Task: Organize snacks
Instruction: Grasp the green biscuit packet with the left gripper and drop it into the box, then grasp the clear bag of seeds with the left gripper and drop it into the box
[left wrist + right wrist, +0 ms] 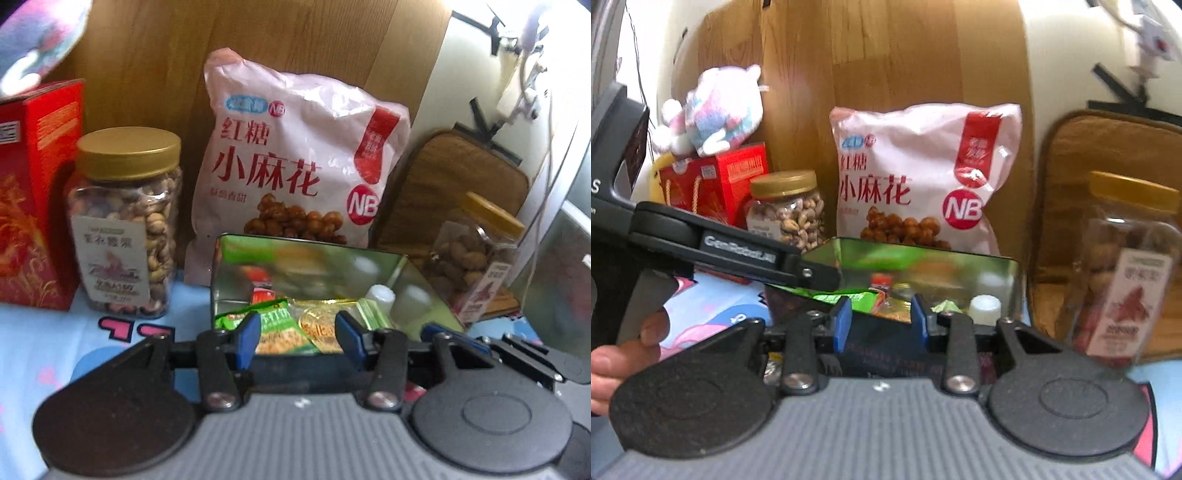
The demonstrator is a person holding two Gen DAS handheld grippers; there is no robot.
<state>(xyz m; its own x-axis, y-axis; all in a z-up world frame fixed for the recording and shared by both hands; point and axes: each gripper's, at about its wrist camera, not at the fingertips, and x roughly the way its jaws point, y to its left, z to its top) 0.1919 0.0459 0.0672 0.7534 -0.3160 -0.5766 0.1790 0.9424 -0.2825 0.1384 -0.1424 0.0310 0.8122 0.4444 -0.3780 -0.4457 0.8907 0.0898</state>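
An open metal tin [310,245] [923,254] sits on the blue patterned cloth. It holds a green snack packet [273,325] [860,297], a yellow packet [321,325] and a small white bottle [380,295] [985,308]. My left gripper [298,338] hovers at the tin's near wall with its blue pads apart and nothing pressed between them. One of its fingers [798,267] reaches over the tin's left side in the right wrist view. My right gripper [881,321] stands open in front of the dark near wall, and its fingers [454,338] show by the tin's right corner.
Behind the tin a pink snack bag [295,166] leans on a wooden board. A gold-lidded nut jar [125,221] and a red box [37,203] stand at the left. Another jar [476,254] and a brown cushion [461,177] are on the right. A plush toy [716,107] tops the box.
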